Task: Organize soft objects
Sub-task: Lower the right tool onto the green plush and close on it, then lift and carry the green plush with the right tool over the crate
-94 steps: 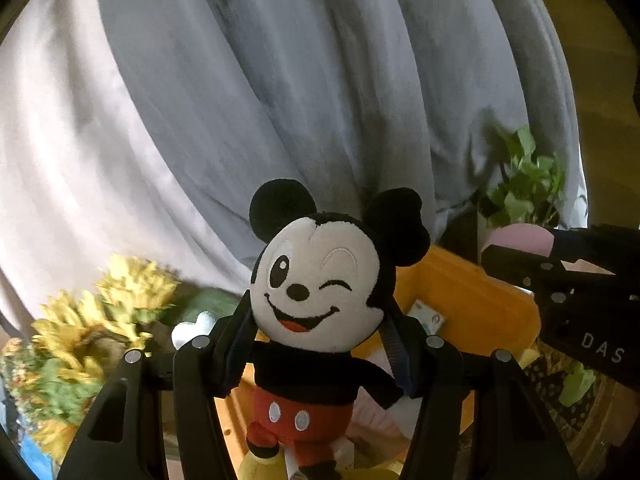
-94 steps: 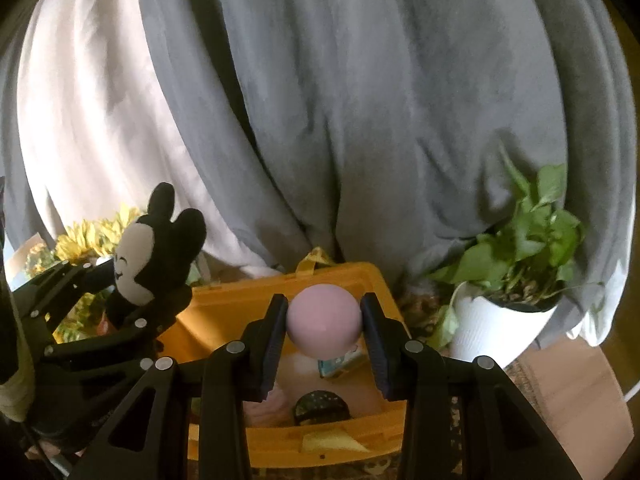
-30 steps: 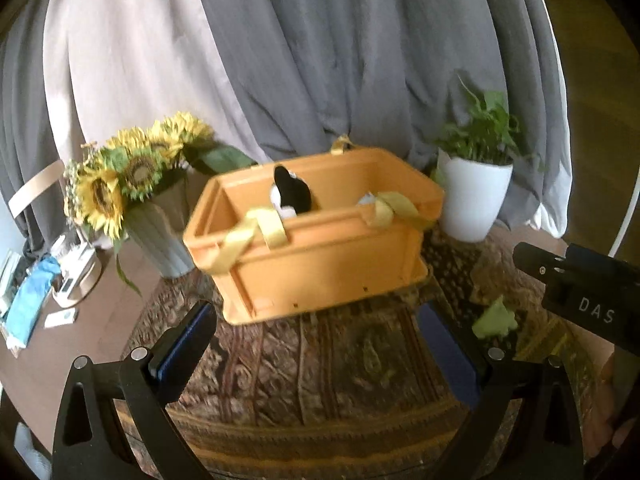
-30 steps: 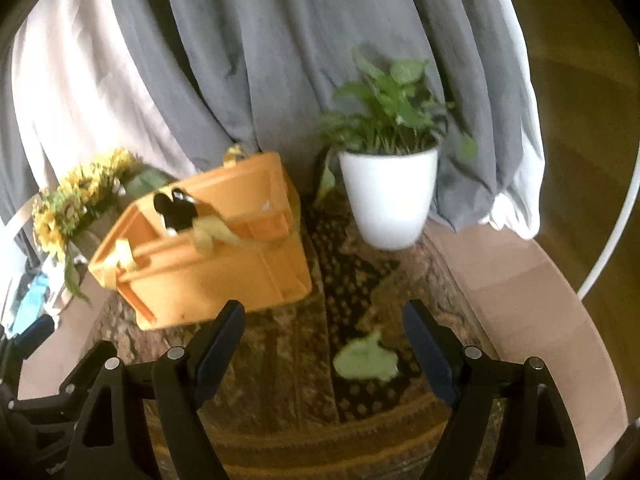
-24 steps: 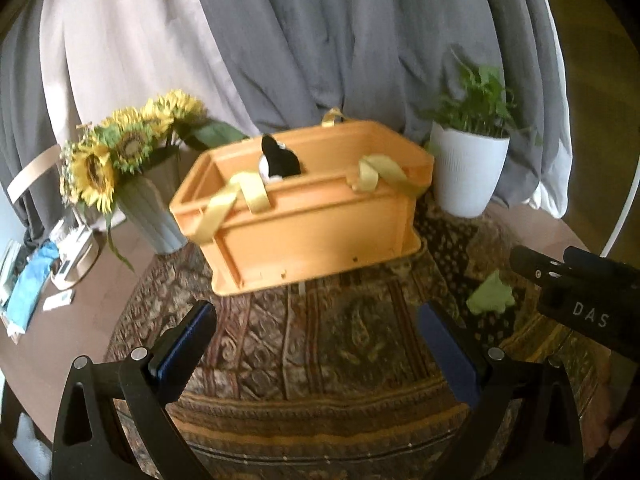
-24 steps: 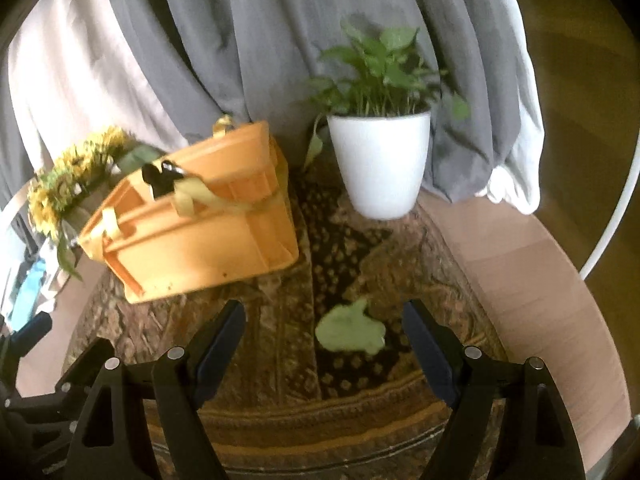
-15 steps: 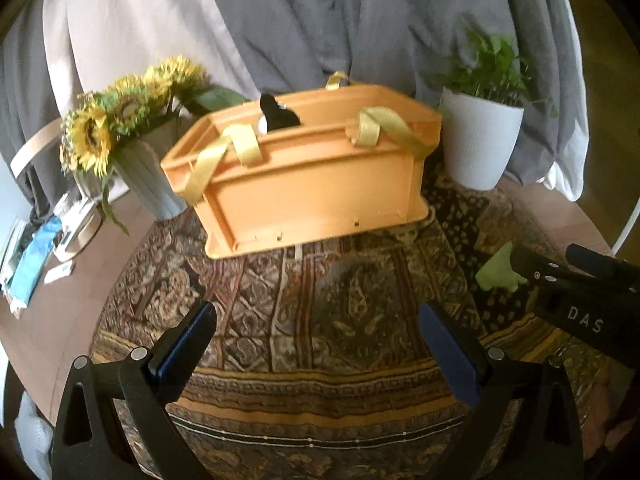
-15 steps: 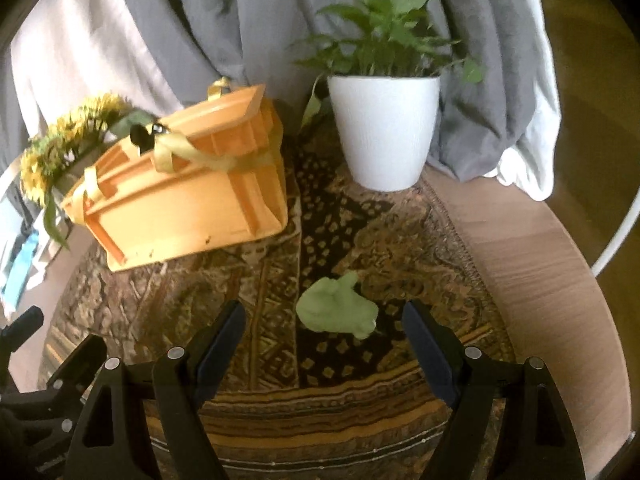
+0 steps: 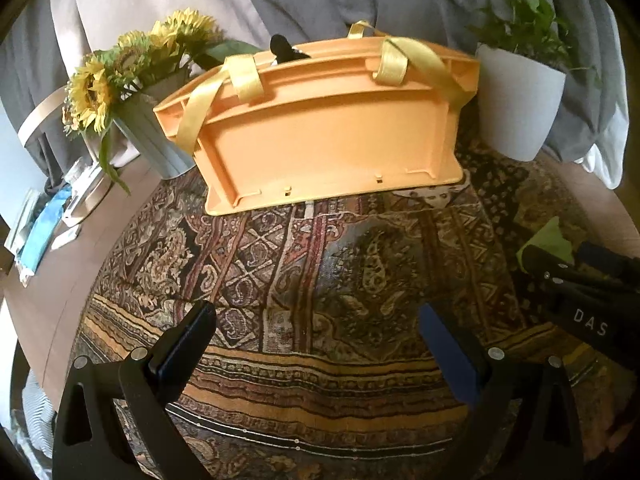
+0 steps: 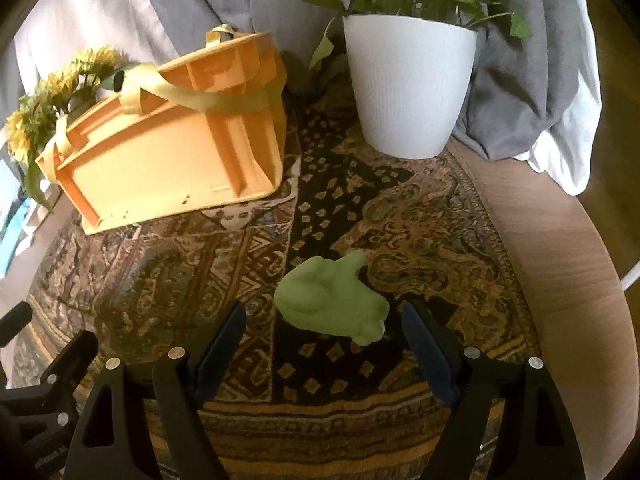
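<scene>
At the left edge of the round wooden table, a vase of yellow sunflowers stands just beside the orange plastic crate with yellow ribbon handles, a black plush ear poking above its far rim. The patterned woven rug lies bare before the left gripper, its jaws spread wide. Rightward, the right gripper (jaws equally wide, holding nothing) hovers over the soft green plush toy, which lies near the rug's front edge. The white ribbed plant pot stands behind it.

Matt orange plastic crate with satin straps on woven patterned rug.
</scene>
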### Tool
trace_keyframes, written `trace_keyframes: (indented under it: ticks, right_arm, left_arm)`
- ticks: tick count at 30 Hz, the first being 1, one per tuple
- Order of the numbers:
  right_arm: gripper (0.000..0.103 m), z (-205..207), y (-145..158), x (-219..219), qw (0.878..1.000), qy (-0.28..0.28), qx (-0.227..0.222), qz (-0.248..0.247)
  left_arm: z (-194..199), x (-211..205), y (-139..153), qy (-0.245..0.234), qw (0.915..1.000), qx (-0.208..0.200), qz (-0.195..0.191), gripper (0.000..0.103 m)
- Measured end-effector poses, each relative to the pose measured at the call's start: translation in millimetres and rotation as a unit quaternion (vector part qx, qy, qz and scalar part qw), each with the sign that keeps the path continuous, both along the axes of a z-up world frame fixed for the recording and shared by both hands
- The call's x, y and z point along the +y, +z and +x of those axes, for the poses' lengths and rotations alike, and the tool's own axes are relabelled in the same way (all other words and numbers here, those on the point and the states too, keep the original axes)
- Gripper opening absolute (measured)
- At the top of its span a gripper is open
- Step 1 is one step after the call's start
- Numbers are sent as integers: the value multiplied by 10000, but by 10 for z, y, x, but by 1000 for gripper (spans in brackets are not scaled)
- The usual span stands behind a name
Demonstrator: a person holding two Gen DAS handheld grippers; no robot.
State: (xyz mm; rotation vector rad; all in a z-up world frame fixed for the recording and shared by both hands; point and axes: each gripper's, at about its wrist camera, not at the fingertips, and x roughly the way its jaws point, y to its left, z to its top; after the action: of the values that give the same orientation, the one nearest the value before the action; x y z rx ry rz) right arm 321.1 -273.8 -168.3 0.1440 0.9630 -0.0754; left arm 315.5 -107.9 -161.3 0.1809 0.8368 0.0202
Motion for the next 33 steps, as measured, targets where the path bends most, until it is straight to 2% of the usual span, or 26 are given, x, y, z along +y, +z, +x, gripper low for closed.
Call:
trace_keyframes:
  ticks: [11,16,25,33]
  right_arm:
    - [76,130,-132,-56,9998,90,146,75]
    - [66,166,-188,-57,9996,148,230,82]
    - [66,161,-202,-63,9996,142,228,71]
    - [66,120,-111,-52,9997,74,177,158]
  left_arm:
    - [120,-73,-109,201,9997,77,77,103]
    - [136,-85,-121,219,9997,77,112,103]
    - [152,-86,-130,212,9995,65,222,103]
    - [162,-59,-98,191,9997,61,151,103]
